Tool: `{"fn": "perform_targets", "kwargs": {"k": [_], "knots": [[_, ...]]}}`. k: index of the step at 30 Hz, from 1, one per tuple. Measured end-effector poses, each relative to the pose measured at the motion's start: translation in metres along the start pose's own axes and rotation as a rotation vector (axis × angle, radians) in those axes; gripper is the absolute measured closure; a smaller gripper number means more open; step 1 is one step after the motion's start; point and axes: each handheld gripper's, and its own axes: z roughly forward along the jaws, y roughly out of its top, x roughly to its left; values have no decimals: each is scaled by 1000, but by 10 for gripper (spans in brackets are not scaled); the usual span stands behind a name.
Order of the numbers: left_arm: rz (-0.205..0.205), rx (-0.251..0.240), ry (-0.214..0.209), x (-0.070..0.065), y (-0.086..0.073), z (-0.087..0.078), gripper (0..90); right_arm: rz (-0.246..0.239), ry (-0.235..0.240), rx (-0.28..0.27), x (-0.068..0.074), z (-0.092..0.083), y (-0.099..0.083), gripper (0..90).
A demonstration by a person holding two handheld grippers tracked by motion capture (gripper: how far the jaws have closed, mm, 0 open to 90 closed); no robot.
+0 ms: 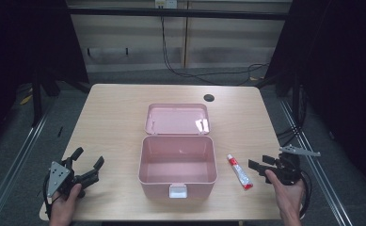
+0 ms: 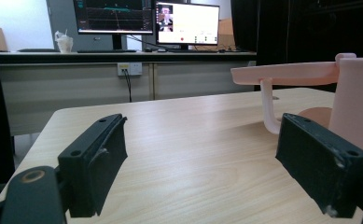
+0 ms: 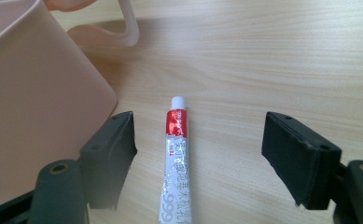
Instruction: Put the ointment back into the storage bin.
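Note:
An open pink plastic box (image 1: pixel 177 165) stands mid-table, its lid (image 1: pixel 177 118) laid back flat behind it; the inside looks bare. Just right of the box lies a small white tube with a red band (image 1: pixel 239 172), cap pointing away from me. My right gripper (image 1: pixel 259 162) rests open at the tube's near right. In the right gripper view the tube (image 3: pixel 175 158) lies between the spread jaws of the gripper (image 3: pixel 202 140), nearer the left one, untouched, with the box wall (image 3: pixel 34 93) at left. My left gripper (image 1: pixel 89 157) is open near the table's front left; its view (image 2: pixel 207 163) shows the box (image 2: pixel 356 102) at right.
The wooden table (image 1: pixel 115 117) has a round cable hole (image 1: pixel 209 98) at the back. Cables trail on the floor behind. A desk with monitors (image 2: pixel 146 18) stands beyond the far edge. Metal rails run along both sides of the table.

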Motion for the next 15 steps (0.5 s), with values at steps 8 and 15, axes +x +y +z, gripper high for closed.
{"fn": "perform_targets", "kwargs": {"k": [8, 15], "knots": [[0, -1, 1, 0, 0, 0, 158, -61, -32, 59, 10, 0, 6, 388], [-1, 0, 2, 0, 0, 0, 158, -94, -39, 119, 17, -1, 20, 444]]}}
